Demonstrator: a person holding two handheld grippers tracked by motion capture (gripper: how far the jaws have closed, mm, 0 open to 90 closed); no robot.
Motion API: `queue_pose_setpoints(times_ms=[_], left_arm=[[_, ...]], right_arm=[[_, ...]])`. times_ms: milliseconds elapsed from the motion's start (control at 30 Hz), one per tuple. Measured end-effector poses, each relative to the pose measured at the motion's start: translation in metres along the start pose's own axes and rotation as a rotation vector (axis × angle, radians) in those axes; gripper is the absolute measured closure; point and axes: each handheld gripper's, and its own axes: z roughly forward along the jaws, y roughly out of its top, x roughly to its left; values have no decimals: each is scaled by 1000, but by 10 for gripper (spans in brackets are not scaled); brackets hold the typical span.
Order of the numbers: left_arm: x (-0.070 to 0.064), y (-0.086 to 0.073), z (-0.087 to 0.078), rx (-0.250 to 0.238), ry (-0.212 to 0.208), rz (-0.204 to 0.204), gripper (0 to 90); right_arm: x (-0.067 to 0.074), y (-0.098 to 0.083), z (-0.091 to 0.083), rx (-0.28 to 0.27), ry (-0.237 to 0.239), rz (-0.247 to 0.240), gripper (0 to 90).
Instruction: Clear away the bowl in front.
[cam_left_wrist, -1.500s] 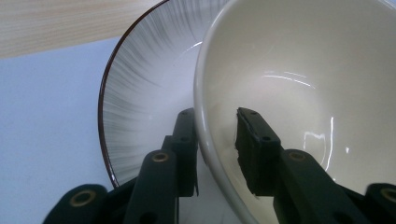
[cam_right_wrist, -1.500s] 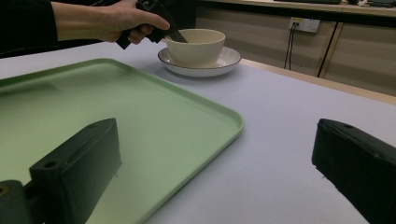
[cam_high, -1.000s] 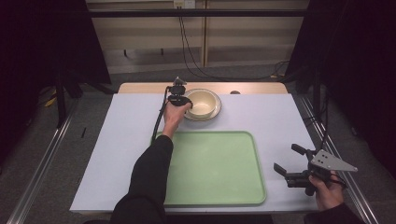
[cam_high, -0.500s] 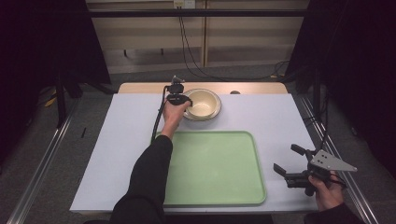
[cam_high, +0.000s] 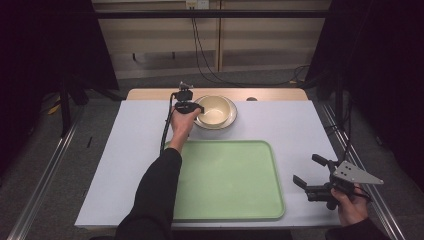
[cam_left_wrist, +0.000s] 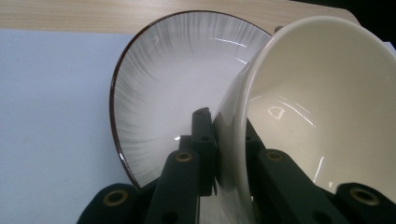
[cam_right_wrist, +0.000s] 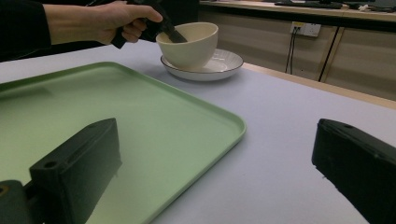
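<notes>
The left gripper (cam_left_wrist: 222, 154) has its 2 black jaws pinched on the near wall of a glossy cream ceramic bowl (cam_left_wrist: 322, 107), 1 jaw inside and 1 outside. The bowl sits tilted in a shallow white plate (cam_left_wrist: 168, 88) with fine grey streaks and a dark rim, directly ahead of that gripper. The right gripper (cam_high: 312, 175) hovers with jaws spread, well apart from the bowl. Between them lies a pale green plastic tray (cam_high: 230, 180) on a white table cover (cam_high: 125, 150); wooden panelling and cables run behind.
</notes>
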Motion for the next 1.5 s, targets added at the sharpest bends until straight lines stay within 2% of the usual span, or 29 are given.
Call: queue_pose_setpoints(times_ms=[233, 333, 433, 533, 733, 767, 800, 833, 900, 1000, 1133, 1200, 1233, 1267, 1300, 1333, 1400, 1467, 1500], left_arm=[[-1, 2, -14, -8, -10, 21, 834], [-1, 1, -17, -16, -23, 16, 834], [-1, 1, -26, -11, -34, 40, 835], [0, -1, -32, -21, -37, 30, 834], [0, -6, -40, -32, -47, 46, 834], [0, -8, -41, -39, -48, 36, 835], [0, -8, -41, -39, -48, 36, 835], [0, -10, -44, -28, -50, 53, 835], [0, -12, -46, -30, -63, 39, 835], [0, -14, -48, -27, -63, 39, 835], [-4, -16, -52, -16, -64, 59, 836], [-8, -19, -53, -4, -95, 72, 835], [-10, -20, -54, 0, -96, 89, 835], [-10, -20, -54, 0, -96, 89, 835], [-15, -22, -55, 14, -100, 110, 835], [-15, -22, -55, 14, -100, 110, 835], [-22, -26, -54, 1, -127, 100, 835], [-26, -26, -56, 18, -135, 138, 835], [-28, -26, -56, 19, -147, 139, 836]], right_arm=[[0, 1, -1, -3, 3, -5, 9], [0, 0, 0, -2, 12, -6, 10], [0, 1, 0, -6, -1, -14, 9], [0, 1, -1, -3, 1, -13, 9], [0, 1, 0, -7, 0, -12, 10], [0, 1, 0, -6, 1, -12, 9], [0, 1, 0, -6, 1, -12, 9], [0, 1, -1, -8, 4, -16, 9], [1, 1, -1, -7, 5, -14, 9], [1, 1, 0, -9, 3, -14, 9], [0, 2, -1, -11, 8, -16, 9], [-1, 2, -2, -11, -3, -17, 9], [0, 2, -2, -13, -4, -15, 9], [0, 2, -2, -13, -4, -15, 9], [-1, 2, -2, -12, -1, -17, 9], [-1, 2, -2, -12, -1, -17, 9], [0, 2, -2, -13, -3, -16, 10], [0, 2, -1, -15, 1, -14, 9], [0, 2, -1, -16, 0, -14, 9]])
